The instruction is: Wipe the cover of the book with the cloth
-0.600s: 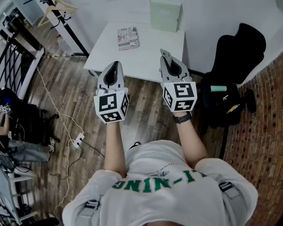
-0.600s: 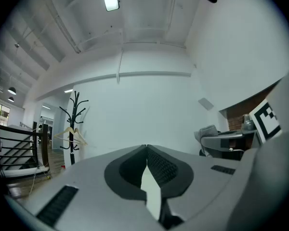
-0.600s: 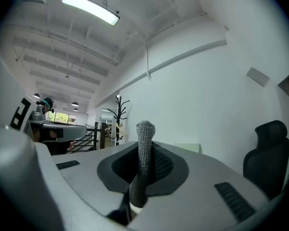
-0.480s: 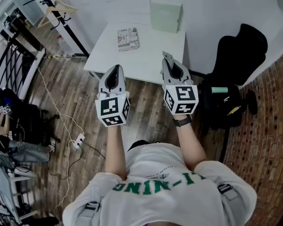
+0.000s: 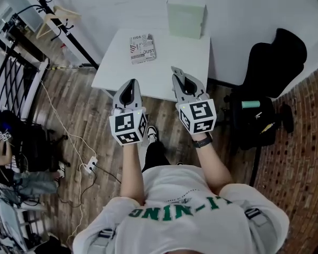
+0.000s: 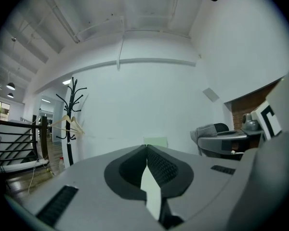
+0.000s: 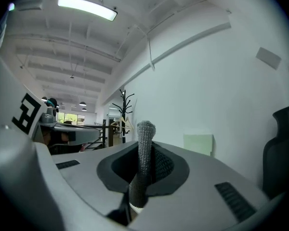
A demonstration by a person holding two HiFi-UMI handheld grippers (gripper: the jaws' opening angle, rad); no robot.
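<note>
Grey knitted cloth [image 7: 145, 134] stands pinched between the jaws of the right gripper [image 5: 178, 77], whose tip overlaps the lower edge of the white table [image 5: 175, 54] at centre frame. Beside it, the left gripper [image 5: 130, 84] has its jaws pressed together on nothing. The small book [image 5: 143, 47], its cover printed in black, white and red, lies flat on the table's upper left part, well apart from both grippers. A pale green square panel [image 5: 186, 18] leans on the wall behind.

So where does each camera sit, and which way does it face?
Head view: on the person's head, facing steeply down at the table, book, both forearms, left gripper and right gripper.
Left gripper view: on that gripper, along its shut jaws toward the wall.
Right gripper view: likewise; jaws clamp a grey cloth.
All three show the pale green panel.
</note>
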